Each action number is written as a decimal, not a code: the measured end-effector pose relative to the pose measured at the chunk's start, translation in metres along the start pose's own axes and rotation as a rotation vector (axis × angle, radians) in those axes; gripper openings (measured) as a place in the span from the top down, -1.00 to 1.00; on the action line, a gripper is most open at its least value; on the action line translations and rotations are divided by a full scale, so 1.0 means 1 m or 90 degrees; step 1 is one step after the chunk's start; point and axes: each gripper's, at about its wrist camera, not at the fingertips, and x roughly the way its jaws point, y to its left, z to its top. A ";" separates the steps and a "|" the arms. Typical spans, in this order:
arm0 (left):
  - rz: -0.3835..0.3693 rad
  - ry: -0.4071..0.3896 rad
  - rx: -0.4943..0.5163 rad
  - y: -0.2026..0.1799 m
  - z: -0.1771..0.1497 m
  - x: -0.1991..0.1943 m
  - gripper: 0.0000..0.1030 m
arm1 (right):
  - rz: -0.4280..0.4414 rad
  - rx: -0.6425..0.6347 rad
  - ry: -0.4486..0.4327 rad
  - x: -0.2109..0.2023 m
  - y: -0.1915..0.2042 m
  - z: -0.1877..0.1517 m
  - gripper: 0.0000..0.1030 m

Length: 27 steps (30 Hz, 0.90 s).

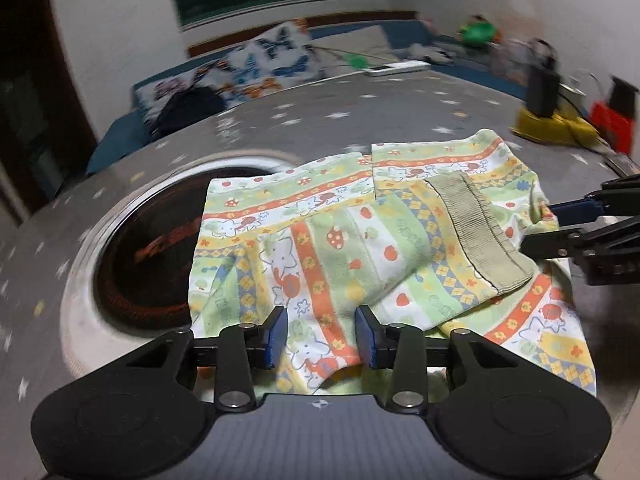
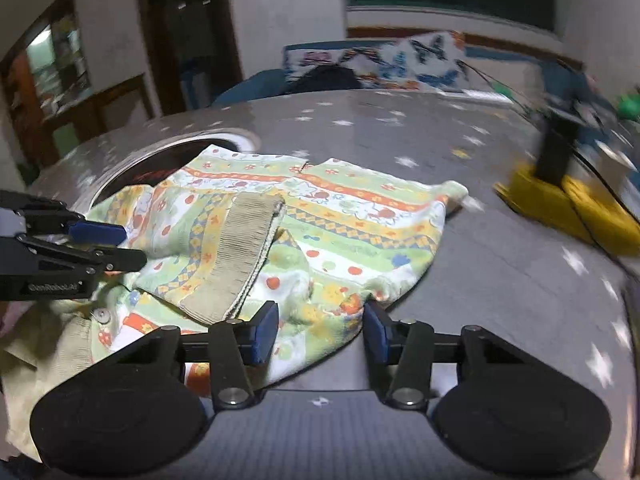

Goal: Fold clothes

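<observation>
A child's garment [image 1: 352,240] with green, yellow and orange printed bands lies partly folded on the grey star-patterned table [image 1: 360,116]. A ribbed beige cuff [image 1: 476,236] lies folded over its top. My left gripper [image 1: 322,338] is open, jaws apart over the garment's near edge. My right gripper [image 1: 560,224] enters from the right at the garment's right edge. In the right wrist view the garment [image 2: 320,224] and cuff [image 2: 240,248] lie ahead; my right gripper [image 2: 320,332] is open over its near edge, and my left gripper [image 2: 120,244] sits at the left.
A round recessed opening [image 1: 152,256] in the table lies partly under the garment's left side. A yellow base with a black post [image 1: 548,116] stands at the far right [image 2: 568,200]. A butterfly-print cushion [image 1: 264,60] sits on the bench behind.
</observation>
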 end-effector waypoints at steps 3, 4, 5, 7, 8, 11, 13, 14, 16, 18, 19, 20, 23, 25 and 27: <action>0.029 0.004 -0.042 0.028 -0.008 -0.005 0.22 | 0.020 -0.031 0.009 0.025 0.020 0.021 0.18; 0.037 0.004 -0.055 0.037 -0.011 -0.006 0.22 | 0.030 -0.040 0.013 0.035 0.027 0.029 0.19; 0.046 0.005 -0.069 0.047 -0.013 -0.007 0.23 | 0.036 -0.049 0.017 0.041 0.032 0.034 0.21; 0.066 0.008 -0.097 0.066 -0.014 -0.007 0.29 | 0.048 -0.074 0.022 0.058 0.048 0.048 0.25; 0.072 0.010 -0.109 0.075 -0.014 -0.006 0.29 | 0.052 -0.085 0.024 0.065 0.056 0.054 0.27; 0.084 0.015 -0.147 0.101 -0.011 -0.001 0.29 | 0.055 -0.116 0.026 0.090 0.082 0.074 0.36; 0.093 0.018 -0.166 0.114 -0.010 0.002 0.27 | 0.053 -0.125 0.027 0.105 0.095 0.085 0.40; 0.097 0.019 -0.174 0.120 -0.009 0.003 0.27 | 0.051 -0.128 0.026 0.111 0.099 0.089 0.41; 0.098 0.019 -0.182 0.127 -0.009 0.004 0.27 | 0.044 -0.134 0.028 0.126 0.108 0.096 0.41; 0.095 0.013 -0.170 0.125 -0.009 -0.001 0.26 | 0.038 -0.143 0.031 0.137 0.116 0.102 0.41; 0.095 0.009 -0.162 0.123 -0.010 -0.004 0.22 | 0.036 -0.147 0.031 0.140 0.118 0.104 0.40; 0.095 0.003 -0.153 0.118 -0.009 -0.007 0.19 | 0.034 -0.149 0.032 0.140 0.120 0.106 0.40; 0.083 -0.021 -0.125 0.105 -0.008 -0.020 0.17 | 0.038 -0.140 0.026 0.133 0.117 0.107 0.36; 0.071 -0.036 -0.089 0.093 -0.001 -0.023 0.17 | 0.047 -0.134 0.014 0.124 0.111 0.108 0.26; 0.057 -0.044 -0.047 0.078 0.006 -0.020 0.11 | 0.055 -0.129 0.004 0.115 0.105 0.106 0.19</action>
